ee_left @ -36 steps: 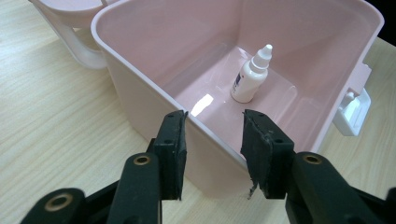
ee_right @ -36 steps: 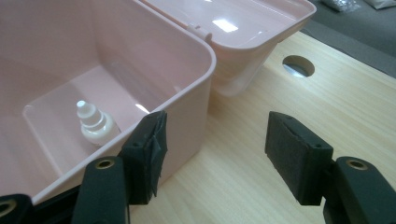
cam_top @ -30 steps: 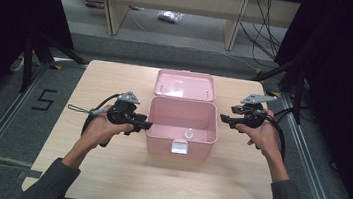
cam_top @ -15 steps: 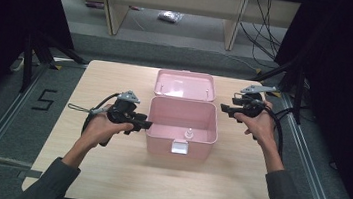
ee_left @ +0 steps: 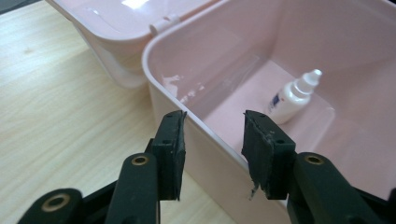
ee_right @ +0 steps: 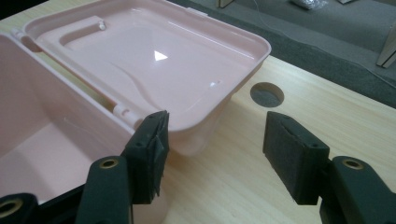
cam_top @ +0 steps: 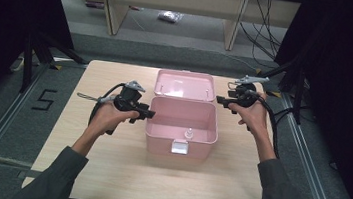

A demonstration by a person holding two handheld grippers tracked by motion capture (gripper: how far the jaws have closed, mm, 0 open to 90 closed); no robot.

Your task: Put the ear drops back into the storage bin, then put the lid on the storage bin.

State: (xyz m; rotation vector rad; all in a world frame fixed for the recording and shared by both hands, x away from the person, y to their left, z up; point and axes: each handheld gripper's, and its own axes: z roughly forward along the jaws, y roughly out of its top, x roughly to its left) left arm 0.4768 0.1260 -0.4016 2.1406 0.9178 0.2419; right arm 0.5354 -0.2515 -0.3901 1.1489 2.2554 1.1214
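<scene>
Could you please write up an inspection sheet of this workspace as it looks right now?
Surface: light wooden table, round hole near the lid.
Job's things: pink box open, lid folded back flat; small white dropper bottle inside.
Clutter: nothing seen on the table.
Grippers: left gripper open, straddling the box wall; right gripper open beside the lid corner.
Cables: black cable trails from the right gripper.
Surroundings: grey floor, shelf legs, dark curtains.
</scene>
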